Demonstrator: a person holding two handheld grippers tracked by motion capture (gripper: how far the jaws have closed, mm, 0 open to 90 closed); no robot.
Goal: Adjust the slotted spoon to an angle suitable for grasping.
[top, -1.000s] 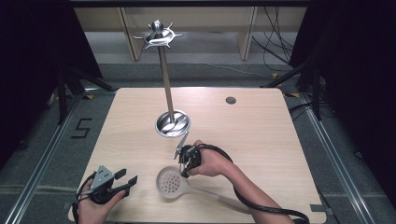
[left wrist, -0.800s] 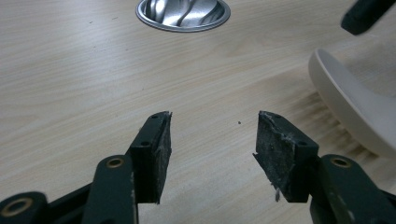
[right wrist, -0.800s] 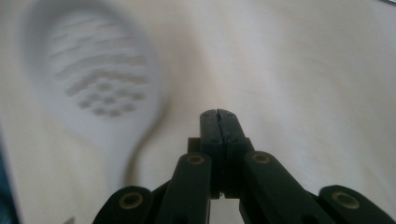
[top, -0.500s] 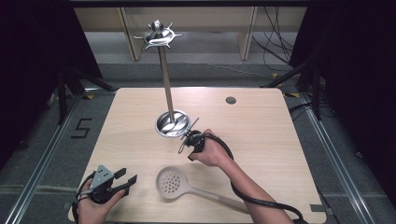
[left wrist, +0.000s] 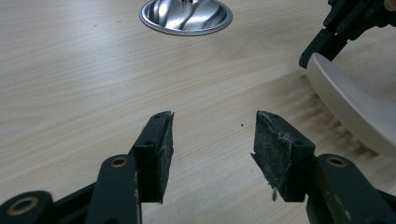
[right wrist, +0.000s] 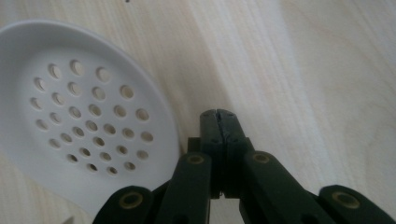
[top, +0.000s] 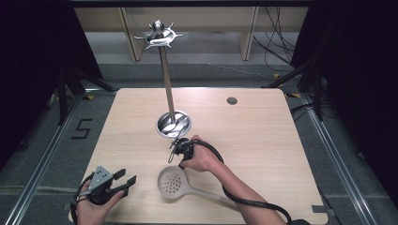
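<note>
Now the white perforated skimmer [top: 172,183], a round plastic bowl with a long handle, lies near the table's [top: 263,136] front edge. Just beyond it, the right gripper [top: 174,151] is pinched tight on nothing. Near left, the left gripper [top: 126,177] gapes wide and empty, its jaws just narrowing slightly.

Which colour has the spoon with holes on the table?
The slotted spoon is white, clearest in the right gripper view.
</note>
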